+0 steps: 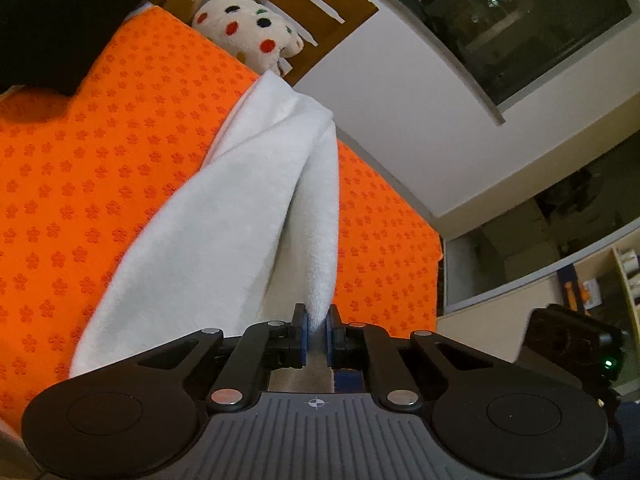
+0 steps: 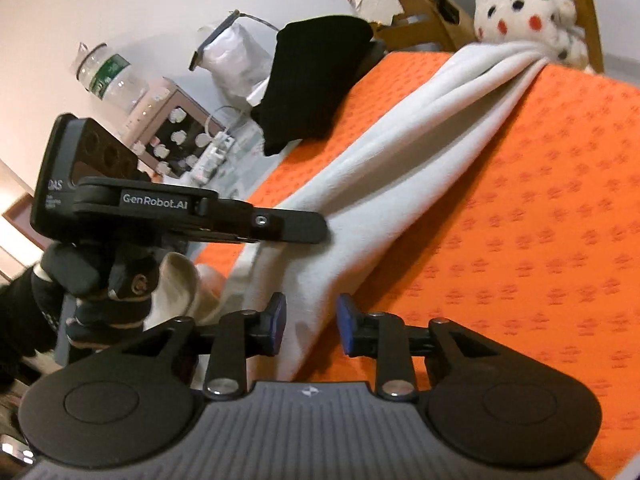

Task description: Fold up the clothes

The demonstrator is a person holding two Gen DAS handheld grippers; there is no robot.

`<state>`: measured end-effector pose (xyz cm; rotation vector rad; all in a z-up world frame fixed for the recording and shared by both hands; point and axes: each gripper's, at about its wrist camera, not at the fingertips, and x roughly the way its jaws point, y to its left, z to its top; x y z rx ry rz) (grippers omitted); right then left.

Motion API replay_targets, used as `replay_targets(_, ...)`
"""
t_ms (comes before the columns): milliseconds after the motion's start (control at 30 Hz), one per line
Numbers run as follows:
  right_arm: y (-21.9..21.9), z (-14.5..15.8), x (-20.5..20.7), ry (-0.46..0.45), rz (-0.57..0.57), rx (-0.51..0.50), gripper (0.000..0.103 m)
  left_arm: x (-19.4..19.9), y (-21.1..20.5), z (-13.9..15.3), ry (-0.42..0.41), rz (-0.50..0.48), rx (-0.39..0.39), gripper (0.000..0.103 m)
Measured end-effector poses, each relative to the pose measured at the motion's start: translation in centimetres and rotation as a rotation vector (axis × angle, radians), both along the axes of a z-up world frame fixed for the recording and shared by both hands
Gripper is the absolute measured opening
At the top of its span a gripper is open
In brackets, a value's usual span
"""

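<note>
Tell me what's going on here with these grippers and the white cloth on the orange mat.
A person is partway through folding a white cloth on an orange mat. The left gripper is shut on one end of the cloth, lifting it so it drapes back to the mat. The right gripper is open, its pads either side of the cloth's edge, gripping nothing. A black garment and a spotted plush toy lie at the mat's far end.

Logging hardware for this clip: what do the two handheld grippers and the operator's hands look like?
Both are matte black linkage grippers on a ribbed grey base with a small crosshair mark, silver rivets and blue-padded fingers. The left gripper seen from the right wrist view carries white "GenRobot.AI" lettering on its side. The left hand wears a dark glove with a round logo. The right gripper matches; no cables are visible.
</note>
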<state>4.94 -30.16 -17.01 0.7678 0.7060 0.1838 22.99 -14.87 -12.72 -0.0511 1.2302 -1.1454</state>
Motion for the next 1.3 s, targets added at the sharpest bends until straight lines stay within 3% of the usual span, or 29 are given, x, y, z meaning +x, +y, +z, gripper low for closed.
replay_targets(400, -0.1, -2.3, 2.1, 0.057, -0.024, 0.124, 0.036, 0.6, 0.4, -0.8, 0.034, 0.026, -0.015, 0.011)
replay_targets(467, -0.3, -2.1, 1.4, 0.071, -0.033, 0.112, 0.023, 0.5, 0.5, -0.8, 0.037, 0.025, -0.021, 0.011)
replay_targets(500, -0.4, -2.0, 1.1, 0.077, -0.037, 0.107, 0.008, 0.5, 0.6, -0.7, 0.037, 0.022, -0.025, 0.012)
replay_targets(600, -0.7, -1.8, 0.1, 0.098, -0.051, 0.090, 0.005, 0.8, 1.2, -0.1, 0.046, 0.022, -0.064, 0.013)
replay_targets(733, -1.1, -1.4, -1.3, 0.125, -0.070, 0.067, 0.005, 1.9, 3.8, 2.4, -0.036, 0.070, -0.117, 0.013)
replay_targets(867, -2.0, -2.8, -3.5, 0.188, -0.112, 0.077, 0.005, 3.2, 6.2, 3.0, -0.162, 0.120, -0.033, 0.015)
replay_targets(933, -2.1, -3.3, -3.9, 0.205, -0.127, 0.083, 0.004, 3.8, 7.0, 2.2, -0.169, 0.134, 0.004, 0.020)
replay_targets(1067, -1.7, -3.6, -4.3, 0.210, -0.129, 0.064, 0.004, 4.9, 8.2, -0.3, -0.114, 0.150, 0.050, 0.030)
replay_targets(1233, -1.4, -3.7, -3.7, 0.223, -0.138, 0.067, 0.005, 5.2, 7.5, -2.5, -0.008, 0.130, 0.016, 0.049)
replay_targets(1300, -1.4, -3.7, -3.5, 0.225, -0.136, 0.069, 0.005, 5.3, 6.9, -3.1, 0.017, 0.115, 0.008, 0.050)
